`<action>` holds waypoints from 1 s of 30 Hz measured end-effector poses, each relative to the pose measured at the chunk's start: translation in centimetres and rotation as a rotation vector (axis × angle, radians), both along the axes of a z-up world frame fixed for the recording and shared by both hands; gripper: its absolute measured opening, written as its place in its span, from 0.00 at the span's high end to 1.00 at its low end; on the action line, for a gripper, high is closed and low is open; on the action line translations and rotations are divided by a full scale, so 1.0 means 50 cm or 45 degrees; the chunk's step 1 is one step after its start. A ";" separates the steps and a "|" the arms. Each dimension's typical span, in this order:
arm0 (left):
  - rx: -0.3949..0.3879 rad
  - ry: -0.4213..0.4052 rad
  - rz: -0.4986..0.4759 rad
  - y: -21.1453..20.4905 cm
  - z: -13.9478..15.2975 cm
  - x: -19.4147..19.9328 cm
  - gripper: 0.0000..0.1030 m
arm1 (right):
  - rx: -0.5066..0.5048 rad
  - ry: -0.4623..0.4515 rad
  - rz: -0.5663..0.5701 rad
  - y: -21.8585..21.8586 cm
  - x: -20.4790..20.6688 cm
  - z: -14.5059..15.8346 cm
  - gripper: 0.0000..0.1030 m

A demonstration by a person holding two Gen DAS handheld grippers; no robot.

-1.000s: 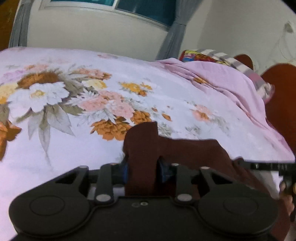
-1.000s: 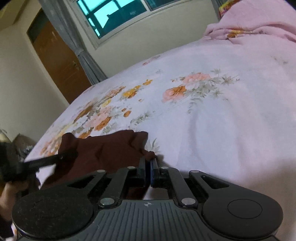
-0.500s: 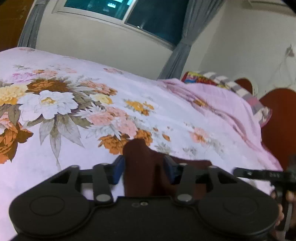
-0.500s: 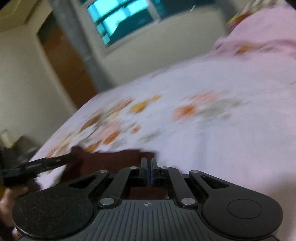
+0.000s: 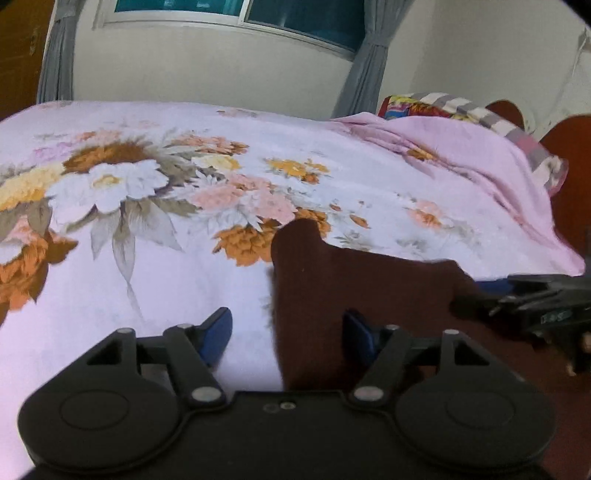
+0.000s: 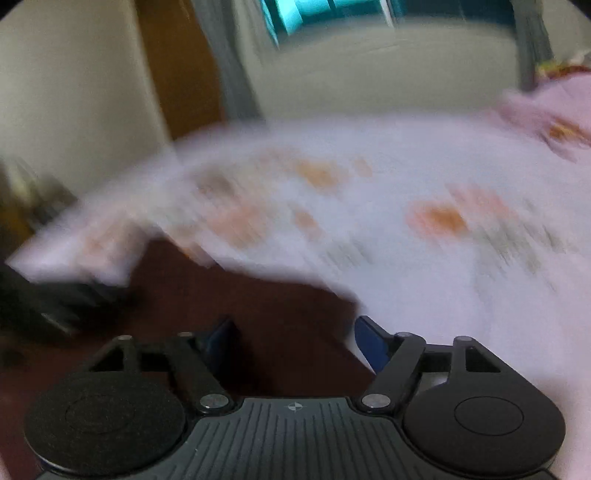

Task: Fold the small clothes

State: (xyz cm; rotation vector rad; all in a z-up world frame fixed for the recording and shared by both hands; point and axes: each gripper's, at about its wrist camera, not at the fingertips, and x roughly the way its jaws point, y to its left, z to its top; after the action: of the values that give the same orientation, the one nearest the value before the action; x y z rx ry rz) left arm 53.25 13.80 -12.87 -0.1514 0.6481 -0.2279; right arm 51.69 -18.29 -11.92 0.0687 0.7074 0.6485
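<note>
One dark maroon garment (image 5: 369,291) on bed. One floral bedsheet (image 5: 155,280). One pink blanket (image 5: 480,166), bunched at far right. One striped pillow (image 5: 517,129), partly covered. Two grippers: left gripper (image 5: 288,332), right gripper (image 6: 295,339). One window (image 5: 236,11). Two grey curtains (image 5: 362,77). One wooden door (image 6: 173,66).

Home bedroom: floral-sheeted bed (image 5: 155,295), curtained window (image 5: 229,11).

right-wrist view: motion-blurred | bedsheet (image 6: 369,221) flowers smeared | garment (image 6: 258,314) edges indistinct
</note>
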 end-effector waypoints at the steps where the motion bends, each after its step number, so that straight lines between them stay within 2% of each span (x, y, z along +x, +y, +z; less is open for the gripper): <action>1: 0.002 0.016 0.021 -0.001 0.006 0.000 0.34 | -0.004 -0.009 -0.056 -0.004 0.000 0.005 0.34; 2: 0.000 0.034 0.040 -0.001 0.014 -0.008 0.38 | -0.026 -0.027 -0.134 -0.010 -0.010 0.021 0.38; 3: 0.019 0.039 0.050 -0.005 0.030 -0.026 0.38 | 0.007 -0.045 -0.175 -0.023 -0.031 0.045 0.45; 4: 0.040 0.027 0.043 -0.010 0.047 -0.051 0.37 | 0.056 -0.061 -0.195 -0.041 -0.054 0.068 0.45; 6: 0.070 -0.035 0.055 -0.020 0.096 -0.149 0.21 | 0.131 -0.045 -0.248 -0.087 -0.136 0.128 0.44; 7: 0.094 -0.061 0.078 -0.027 0.119 -0.208 0.08 | 0.143 -0.038 -0.253 -0.105 -0.180 0.154 0.44; 8: 0.132 -0.089 0.092 -0.037 0.144 -0.273 0.01 | 0.165 -0.037 -0.248 -0.127 -0.248 0.183 0.40; 9: 0.157 -0.111 0.110 -0.046 0.167 -0.338 0.00 | 0.161 -0.034 -0.247 -0.143 -0.310 0.209 0.25; 10: 0.159 -0.122 0.131 -0.056 0.189 -0.405 0.00 | 0.150 -0.035 -0.267 -0.153 -0.367 0.232 0.16; 11: 0.164 -0.117 0.126 -0.070 0.210 -0.469 0.00 | 0.145 -0.043 -0.298 -0.165 -0.443 0.260 0.03; 12: 0.176 -0.115 0.117 -0.083 0.227 -0.524 0.00 | 0.135 -0.061 -0.295 -0.173 -0.514 0.282 0.00; 14: 0.213 -0.135 0.130 -0.117 0.262 -0.658 0.00 | 0.097 -0.092 -0.326 -0.180 -0.640 0.319 0.00; 16: 0.258 -0.146 0.119 -0.144 0.284 -0.758 0.00 | 0.042 -0.126 -0.351 -0.177 -0.761 0.346 0.00; 17: 0.249 -0.155 0.141 -0.155 0.291 -0.812 0.00 | -0.006 -0.144 -0.372 -0.175 -0.818 0.354 0.00; 20: 0.200 -0.142 0.172 -0.175 0.310 -0.907 0.00 | -0.006 -0.164 -0.386 -0.181 -0.952 0.363 0.00; 23: 0.227 -0.153 0.144 -0.199 0.321 -0.960 0.00 | 0.016 -0.207 -0.341 -0.179 -1.051 0.374 0.00; 26: 0.212 -0.187 0.166 -0.205 0.325 -0.995 0.00 | -0.047 -0.245 -0.321 -0.174 -1.100 0.376 0.00; 30: 0.185 -0.208 0.179 -0.208 0.332 -1.022 0.00 | -0.025 -0.268 -0.356 -0.181 -1.143 0.386 0.00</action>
State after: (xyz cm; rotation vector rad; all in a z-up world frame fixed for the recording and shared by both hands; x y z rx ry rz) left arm 2.14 3.41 3.76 -0.0376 0.4872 -0.0561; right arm -5.46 -27.35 7.36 0.0780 0.4893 0.3739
